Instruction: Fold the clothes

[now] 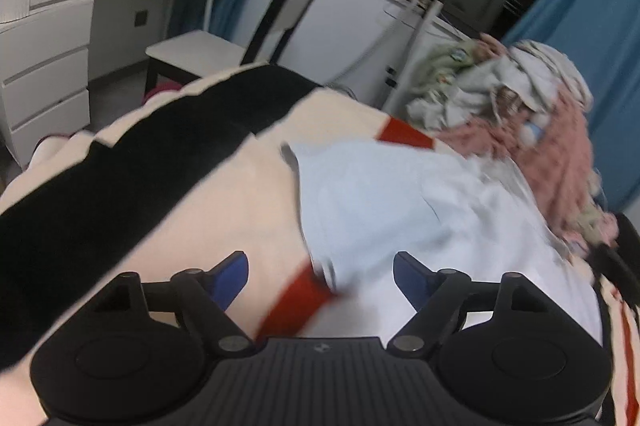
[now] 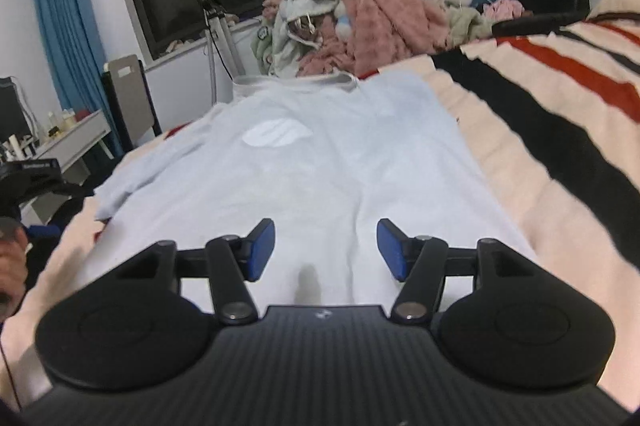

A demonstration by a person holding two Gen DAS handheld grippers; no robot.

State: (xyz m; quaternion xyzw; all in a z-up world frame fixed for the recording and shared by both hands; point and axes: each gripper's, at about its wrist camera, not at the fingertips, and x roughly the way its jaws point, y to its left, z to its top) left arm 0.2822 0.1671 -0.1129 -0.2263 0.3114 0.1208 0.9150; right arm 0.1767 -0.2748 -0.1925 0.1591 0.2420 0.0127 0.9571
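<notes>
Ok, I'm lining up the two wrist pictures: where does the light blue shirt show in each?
Left wrist view: the light blue shirt fills the centre-right, its near corner between the open left tool tips.
Right wrist view: the shirt runs up the middle, from the open right tool toward the far edge.
Shared landmark: the pile of pink and grey clothes beyond the shirt.

Pale blue shirt point(image 2: 304, 162) on cream, black and red striped blanket point(image 2: 560, 114)
</notes>
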